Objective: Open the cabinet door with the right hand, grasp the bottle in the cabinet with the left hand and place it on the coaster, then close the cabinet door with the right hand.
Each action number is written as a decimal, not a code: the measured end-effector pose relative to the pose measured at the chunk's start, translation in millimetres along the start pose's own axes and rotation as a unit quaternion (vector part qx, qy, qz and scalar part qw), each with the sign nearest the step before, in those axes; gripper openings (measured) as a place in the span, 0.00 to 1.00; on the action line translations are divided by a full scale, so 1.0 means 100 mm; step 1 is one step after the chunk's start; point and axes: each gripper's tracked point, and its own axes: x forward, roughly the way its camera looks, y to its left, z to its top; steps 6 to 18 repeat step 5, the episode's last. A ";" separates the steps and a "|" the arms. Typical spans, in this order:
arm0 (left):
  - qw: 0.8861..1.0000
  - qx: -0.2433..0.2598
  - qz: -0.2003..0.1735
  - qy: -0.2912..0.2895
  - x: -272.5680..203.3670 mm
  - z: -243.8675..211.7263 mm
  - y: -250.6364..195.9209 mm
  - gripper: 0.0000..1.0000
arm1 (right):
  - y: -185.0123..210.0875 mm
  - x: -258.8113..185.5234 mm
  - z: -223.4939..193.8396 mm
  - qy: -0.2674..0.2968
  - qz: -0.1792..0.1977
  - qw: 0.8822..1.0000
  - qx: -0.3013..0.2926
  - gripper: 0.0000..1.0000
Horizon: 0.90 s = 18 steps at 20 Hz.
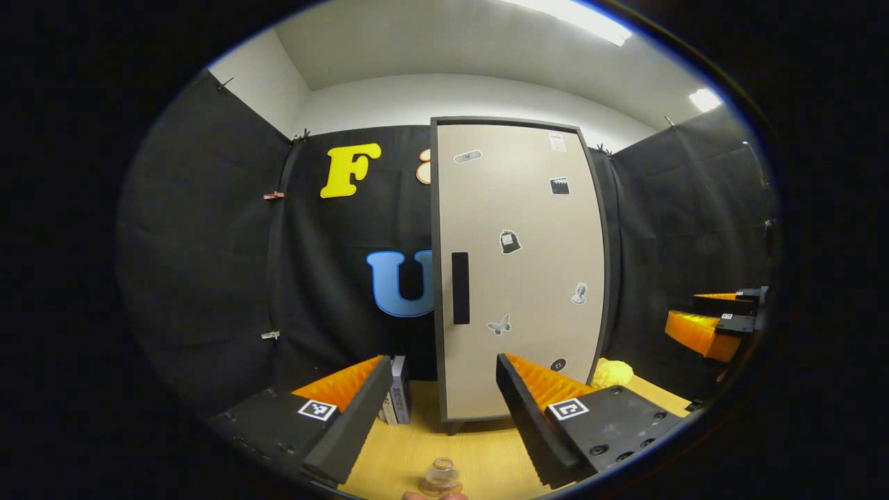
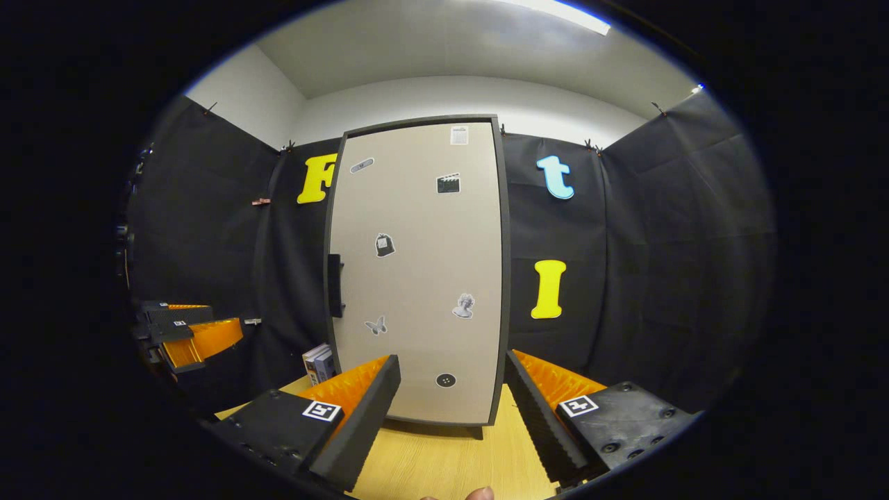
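The tall beige cabinet (image 1: 521, 278) stands on the wooden table with its door shut and its black handle (image 1: 460, 288) on the door's left edge. A small clear bottle (image 1: 440, 478) stands upright on the table at the bottom edge of the left gripper view, in front of the cabinet. Its base is cut off, so I cannot tell what it stands on. My left gripper (image 1: 444, 361) is open and empty, above and beyond the bottle. My right gripper (image 2: 451, 357) is also open and empty, facing the shut door (image 2: 417, 278) from a short distance.
A few books (image 1: 397, 399) stand left of the cabinet. A yellow lumpy object (image 1: 611, 373) lies at its right foot. The right gripper (image 1: 715, 323) shows at far right in the left gripper view. A fingertip (image 2: 479, 494) pokes in at the bottom.
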 end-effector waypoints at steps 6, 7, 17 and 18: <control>1.000 0.003 -0.013 -0.018 0.03 0.03 -0.34 0.95 | -0.04 -0.01 -0.17 0.023 0.034 0.999 0.015 0.98; 1.000 0.003 -0.013 -0.018 0.03 0.03 -0.34 0.95 | -0.04 -0.01 -0.17 0.023 0.034 0.999 0.015 0.98; 1.000 0.003 -0.013 -0.018 0.03 0.03 -0.34 0.95 | -0.04 -0.01 -0.17 0.023 0.034 0.999 0.015 0.98; 1.000 0.003 -0.013 -0.018 0.03 0.03 -0.34 0.95 | -0.04 -0.01 -0.17 0.023 0.034 0.999 0.015 0.98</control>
